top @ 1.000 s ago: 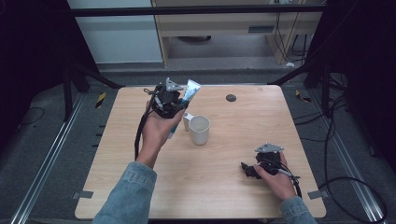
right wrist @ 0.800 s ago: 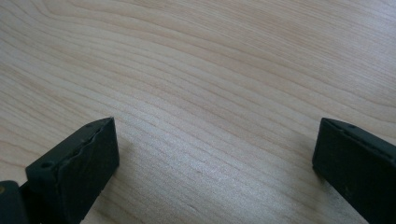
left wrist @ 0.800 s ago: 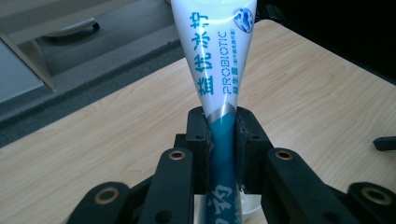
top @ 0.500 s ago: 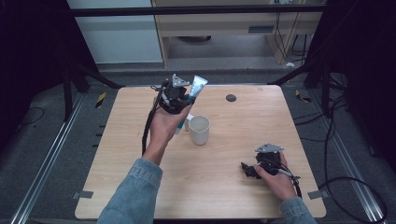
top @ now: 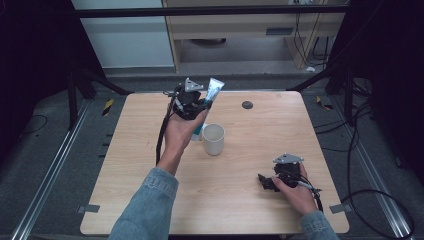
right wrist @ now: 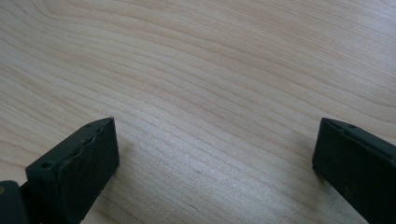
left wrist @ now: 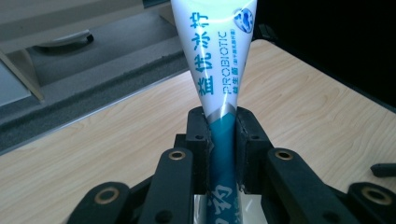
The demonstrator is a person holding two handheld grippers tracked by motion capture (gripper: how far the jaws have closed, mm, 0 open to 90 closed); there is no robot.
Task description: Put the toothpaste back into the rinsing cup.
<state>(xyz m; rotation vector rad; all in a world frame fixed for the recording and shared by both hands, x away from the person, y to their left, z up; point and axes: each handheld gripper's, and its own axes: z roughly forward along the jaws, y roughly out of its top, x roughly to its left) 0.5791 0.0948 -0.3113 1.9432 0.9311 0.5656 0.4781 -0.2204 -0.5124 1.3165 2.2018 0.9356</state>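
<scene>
Where tube [left wrist: 219,70] reads "PROBIOTIC", frame centre, left gripper [left wrist: 221,135] pinches it; right gripper [right wrist: 215,154] jaws spread wide over table [right wrist: 210,70].

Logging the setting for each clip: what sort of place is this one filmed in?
Probably a lab or recording workspace: a bare wooden table on metal floor rails, dark curtains on both sides, and loose cables on the grey floor.
</scene>
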